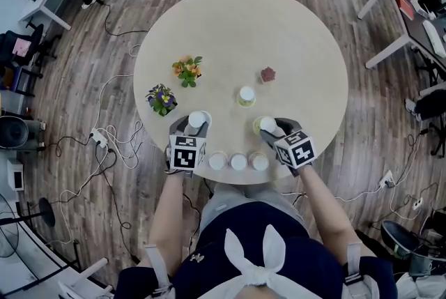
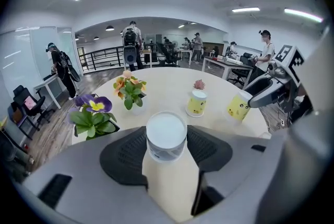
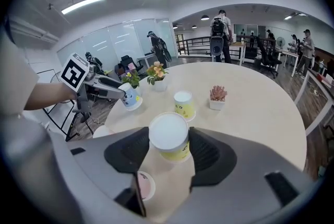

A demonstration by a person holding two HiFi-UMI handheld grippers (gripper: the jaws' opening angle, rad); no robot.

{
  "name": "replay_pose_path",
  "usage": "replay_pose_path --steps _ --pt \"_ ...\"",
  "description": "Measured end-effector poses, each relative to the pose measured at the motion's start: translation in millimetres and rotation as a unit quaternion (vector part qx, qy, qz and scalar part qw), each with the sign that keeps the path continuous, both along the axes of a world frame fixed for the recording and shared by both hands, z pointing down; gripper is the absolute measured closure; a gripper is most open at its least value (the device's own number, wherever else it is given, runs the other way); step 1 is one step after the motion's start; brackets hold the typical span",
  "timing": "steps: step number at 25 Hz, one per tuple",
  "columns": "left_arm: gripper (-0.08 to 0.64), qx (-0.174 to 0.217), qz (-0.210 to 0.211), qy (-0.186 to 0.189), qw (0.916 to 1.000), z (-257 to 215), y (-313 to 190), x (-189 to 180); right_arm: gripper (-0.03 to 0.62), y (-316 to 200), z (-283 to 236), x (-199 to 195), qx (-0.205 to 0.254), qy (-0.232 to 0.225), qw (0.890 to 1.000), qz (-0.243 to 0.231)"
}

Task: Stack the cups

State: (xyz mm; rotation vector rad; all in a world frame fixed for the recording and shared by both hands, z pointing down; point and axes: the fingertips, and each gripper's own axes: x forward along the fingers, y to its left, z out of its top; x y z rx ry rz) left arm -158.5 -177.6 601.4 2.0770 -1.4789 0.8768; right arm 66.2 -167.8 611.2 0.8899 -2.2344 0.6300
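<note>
left tool (image 1: 197,122) clenched on upturned white cup (image 2: 166,137), right tool (image 1: 268,127) clenched on upturned yellow cup (image 3: 169,139), both at near side of surface (image 1: 293,40); second yellow cup (image 1: 247,95) stands mid-surface, three more cups (image 1: 239,162) in a row at near edge

The person wears a dark navy top (image 1: 209,277) with a white bow-shaped knot (image 1: 259,264) at its middle and a small white mark on its left side. Pale straps (image 1: 157,270) cross both shoulders, and a light grey garment (image 1: 233,198) shows just beyond the top. The left gripper (image 1: 197,123) and right gripper (image 1: 267,126) have grey shells and black ribbed pads (image 2: 125,154). Each carries a cube (image 1: 187,152) of black-and-white square markers.
</note>
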Motion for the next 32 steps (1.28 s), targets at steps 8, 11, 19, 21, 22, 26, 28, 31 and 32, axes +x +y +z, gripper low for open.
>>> replay_pose_path --steps 8,11,19,21,22,26,28,31,32 --pt "0.307 0.03 -0.02 -0.002 0.9993 -33 15 -20 0.348 6 -43 8 0.031 -0.038 0.998 0.029" --pt "0.307 0.041 -0.024 -0.003 0.9989 -44 18 -24 0.348 6 -58 12 0.048 -0.05 0.997 0.045" --pt "0.307 0.073 -0.039 0.002 0.9966 -75 32 -36 0.348 14 -93 25 0.09 -0.071 0.99 0.087" --pt "0.307 0.082 -0.047 0.008 0.9955 -82 37 -40 0.348 18 -100 28 0.099 -0.077 0.987 0.095" --pt "0.307 0.086 -0.051 0.011 0.9949 -86 40 -41 0.348 21 -103 29 0.101 -0.081 0.987 0.099" --pt "0.307 0.099 -0.054 0.014 0.9935 -97 50 -44 0.348 33 -111 30 0.107 -0.091 0.984 0.11" --pt "0.307 0.102 -0.05 0.013 0.9934 -100 54 -45 0.348 37 -112 30 0.11 -0.092 0.983 0.112" --pt "0.307 0.105 -0.048 0.014 0.9932 -103 60 -46 0.348 42 -115 28 0.112 -0.094 0.983 0.112" --pt "0.307 0.106 -0.048 0.015 0.9932 -104 61 -46 0.348 43 -116 27 0.113 -0.095 0.983 0.111"
